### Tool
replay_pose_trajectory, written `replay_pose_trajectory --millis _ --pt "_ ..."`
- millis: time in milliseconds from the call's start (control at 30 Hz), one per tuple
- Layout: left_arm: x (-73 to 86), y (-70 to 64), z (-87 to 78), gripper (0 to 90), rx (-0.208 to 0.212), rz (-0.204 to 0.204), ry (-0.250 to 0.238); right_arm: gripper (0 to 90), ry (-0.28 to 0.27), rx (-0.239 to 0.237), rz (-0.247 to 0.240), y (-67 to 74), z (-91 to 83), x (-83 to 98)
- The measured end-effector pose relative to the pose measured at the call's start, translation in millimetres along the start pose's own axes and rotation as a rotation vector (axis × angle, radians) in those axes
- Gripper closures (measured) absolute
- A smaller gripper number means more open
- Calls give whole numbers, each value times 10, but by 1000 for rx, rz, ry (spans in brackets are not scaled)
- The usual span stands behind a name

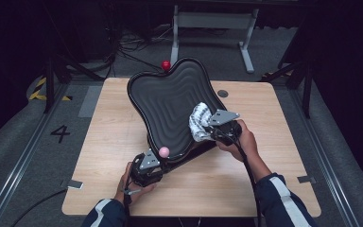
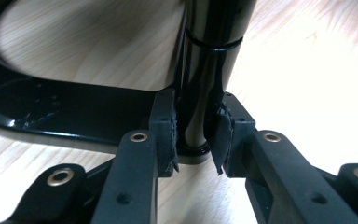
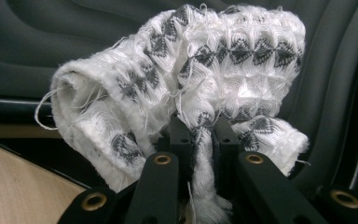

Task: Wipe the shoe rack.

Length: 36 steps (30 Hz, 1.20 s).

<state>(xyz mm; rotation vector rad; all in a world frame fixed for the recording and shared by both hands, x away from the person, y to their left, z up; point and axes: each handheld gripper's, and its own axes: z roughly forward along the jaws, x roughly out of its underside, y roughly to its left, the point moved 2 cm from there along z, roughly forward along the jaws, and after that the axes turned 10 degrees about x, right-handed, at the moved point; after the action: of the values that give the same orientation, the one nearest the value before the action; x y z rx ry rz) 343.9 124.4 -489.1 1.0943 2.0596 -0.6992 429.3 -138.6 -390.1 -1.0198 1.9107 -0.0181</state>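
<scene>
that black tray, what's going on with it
A person is wiping the tray with a cloth. The left gripper is shut on a black post under the tray, holding the tray tilted up off the table. The right gripper is shut on the bunched white cloth and presses it against the tray's ridged surface near its right edge.

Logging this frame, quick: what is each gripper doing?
Left gripper: closed on the black post under the tray.
Right gripper: closed on the white cloth.
</scene>
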Motion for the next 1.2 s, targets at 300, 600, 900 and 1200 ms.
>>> replay_pose_trajectory --millis 300,600,900,1200 --pt "28 67 -29 710 -8 -18 -22 827 -2 -16 -17 47 -31 -17" --pt "28 80 -28 711 5 -36 -30 818 -24 70 71 -179 57 -18" --pt "24 81 -32 714 8 -40 -21 811 -32 213 130 -422 138 0" --pt "24 84 -23 719 20 -39 -27 811 -60 150 86 -210 170 -172"
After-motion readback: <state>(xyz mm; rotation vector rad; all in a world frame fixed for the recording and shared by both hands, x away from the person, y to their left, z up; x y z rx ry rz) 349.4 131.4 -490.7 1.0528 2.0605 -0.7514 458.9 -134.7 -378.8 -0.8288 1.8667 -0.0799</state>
